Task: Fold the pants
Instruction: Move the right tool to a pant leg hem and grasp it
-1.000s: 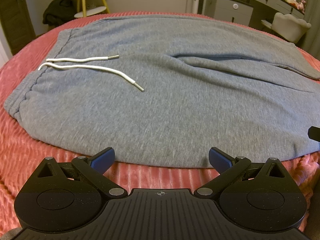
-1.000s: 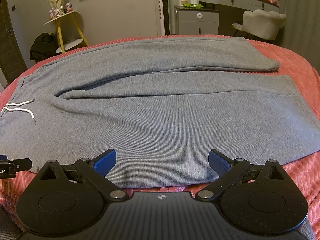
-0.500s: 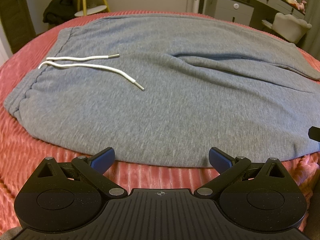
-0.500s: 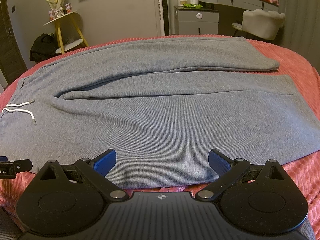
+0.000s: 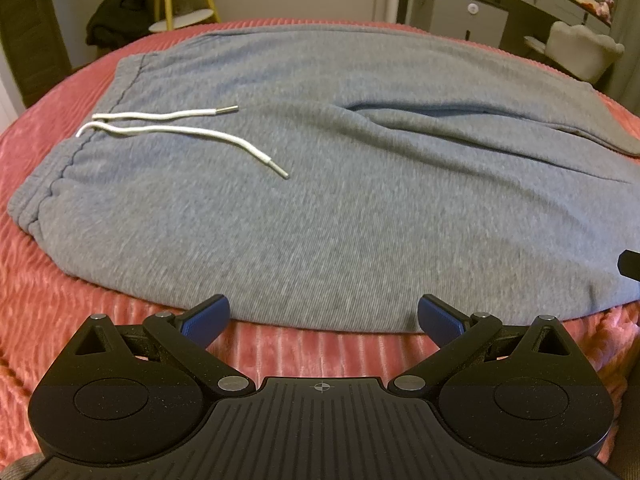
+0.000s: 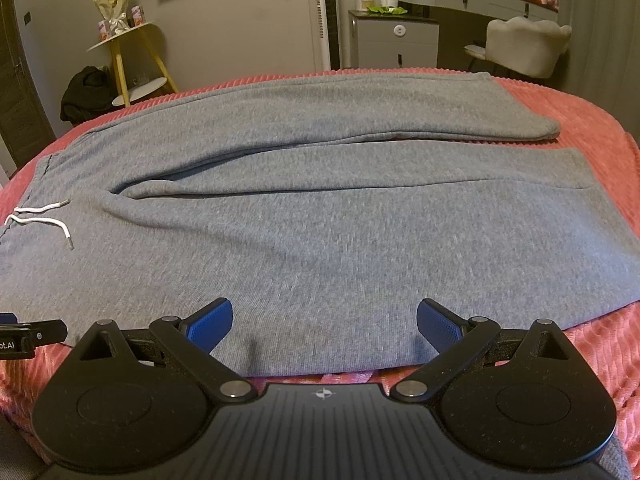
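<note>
Grey pants (image 6: 320, 208) lie flat, unfolded, on the pink bed (image 6: 592, 136), both legs side by side. White drawstring (image 5: 172, 128) rests on pants near waistband. Left hand-held gripper (image 5: 323, 316) spread wide at pants' near hem edge; right hand-held gripper (image 6: 324, 318) spread wide over near pants edge, nothing pinched.

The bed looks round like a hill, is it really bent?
Probably not: in both wrist views the fisheye lens bows the pink bedspread and grey pants into a dome; the left wrist view is also a bit blurry, the right sharper; the light is dim and warm.
</note>
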Motion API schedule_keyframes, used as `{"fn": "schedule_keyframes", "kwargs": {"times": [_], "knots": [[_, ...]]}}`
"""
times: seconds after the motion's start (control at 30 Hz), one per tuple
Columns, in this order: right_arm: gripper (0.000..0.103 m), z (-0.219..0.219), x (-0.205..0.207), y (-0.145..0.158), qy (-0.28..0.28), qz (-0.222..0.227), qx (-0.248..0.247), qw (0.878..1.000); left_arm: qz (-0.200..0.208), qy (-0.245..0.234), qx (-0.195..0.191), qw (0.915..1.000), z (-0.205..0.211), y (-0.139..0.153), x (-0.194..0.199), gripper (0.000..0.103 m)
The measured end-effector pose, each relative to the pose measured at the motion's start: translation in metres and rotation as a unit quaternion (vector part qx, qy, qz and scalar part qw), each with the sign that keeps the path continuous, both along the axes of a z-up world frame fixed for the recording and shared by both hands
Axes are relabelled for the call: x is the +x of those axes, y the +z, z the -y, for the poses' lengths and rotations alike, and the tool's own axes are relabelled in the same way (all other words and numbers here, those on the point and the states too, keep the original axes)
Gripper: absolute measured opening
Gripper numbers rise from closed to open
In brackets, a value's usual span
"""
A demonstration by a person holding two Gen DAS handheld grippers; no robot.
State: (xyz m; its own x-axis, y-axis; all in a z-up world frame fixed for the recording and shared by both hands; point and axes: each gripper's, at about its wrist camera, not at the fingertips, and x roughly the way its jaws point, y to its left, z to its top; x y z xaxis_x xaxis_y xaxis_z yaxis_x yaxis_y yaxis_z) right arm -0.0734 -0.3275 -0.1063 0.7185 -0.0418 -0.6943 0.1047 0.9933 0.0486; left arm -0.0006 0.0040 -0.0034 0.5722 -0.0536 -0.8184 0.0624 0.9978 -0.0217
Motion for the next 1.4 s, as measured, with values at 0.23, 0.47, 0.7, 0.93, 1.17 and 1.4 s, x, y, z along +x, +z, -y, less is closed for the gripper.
{"fn": "schedule_keyframes", "kwargs": {"times": [0.23,0.47,0.7,0.93,1.17,1.4], "knots": [[0.099,0.005,0.002,-0.001,0.002,-0.006,0.021,1.0,-0.006,0.005,-0.002,1.0,0.0,0.001,0.002,0.103],[0.099,0.025,0.017,-0.009,-0.028,-0.026,0.082,0.996,-0.024,0.007,-0.004,0.9997,-0.002,-0.002,0.01,0.103],[0.099,0.061,0.054,-0.023,-0.095,-0.013,0.149,0.984,-0.001,0.082,-0.021,0.9964,-0.023,0.015,0.042,0.103],[0.099,0.103,0.085,-0.05,-0.154,-0.03,0.252,0.955,0.087,0.174,-0.059,0.9791,-0.039,0.038,0.097,0.103],[0.099,0.118,0.108,-0.042,-0.114,-0.072,0.278,0.951,0.102,0.244,-0.065,0.9623,-0.068,0.009,0.154,0.103],[0.098,0.174,0.201,0.003,-0.169,0.006,0.268,0.948,0.12,0.308,-0.014,0.9437,-0.103,-0.018,0.167,0.103]]}}
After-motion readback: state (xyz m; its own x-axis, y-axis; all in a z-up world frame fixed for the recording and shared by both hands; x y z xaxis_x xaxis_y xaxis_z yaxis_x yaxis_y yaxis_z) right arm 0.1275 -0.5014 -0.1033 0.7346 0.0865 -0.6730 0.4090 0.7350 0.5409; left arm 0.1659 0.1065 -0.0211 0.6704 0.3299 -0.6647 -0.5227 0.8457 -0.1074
